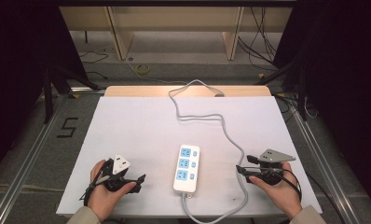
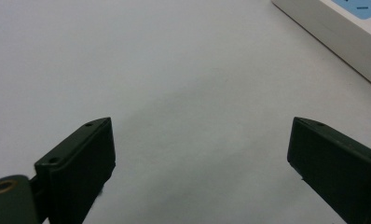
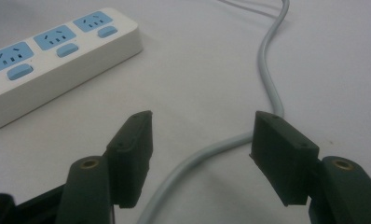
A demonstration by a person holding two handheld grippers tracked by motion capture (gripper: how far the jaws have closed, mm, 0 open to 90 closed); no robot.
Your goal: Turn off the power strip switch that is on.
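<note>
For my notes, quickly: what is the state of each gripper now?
Left gripper: open, holding nothing.
Right gripper: open, over the cable, not gripping it.

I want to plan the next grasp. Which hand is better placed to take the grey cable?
Right. The right tongs stand open with the grey cable running between them; the left tongs face bare table beside the power strip.

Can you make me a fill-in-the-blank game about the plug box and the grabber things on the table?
1. The white power strip has ____ blue sockets in a row.
2. The grey cable runs between the open jaws of the ____ hand-held gripper.
3. The left hand-held gripper has its jaws ____, with nothing between them.
4. The power strip lies on a ____ sheet that covers the table.

Missing words: three; right; open; white
</note>
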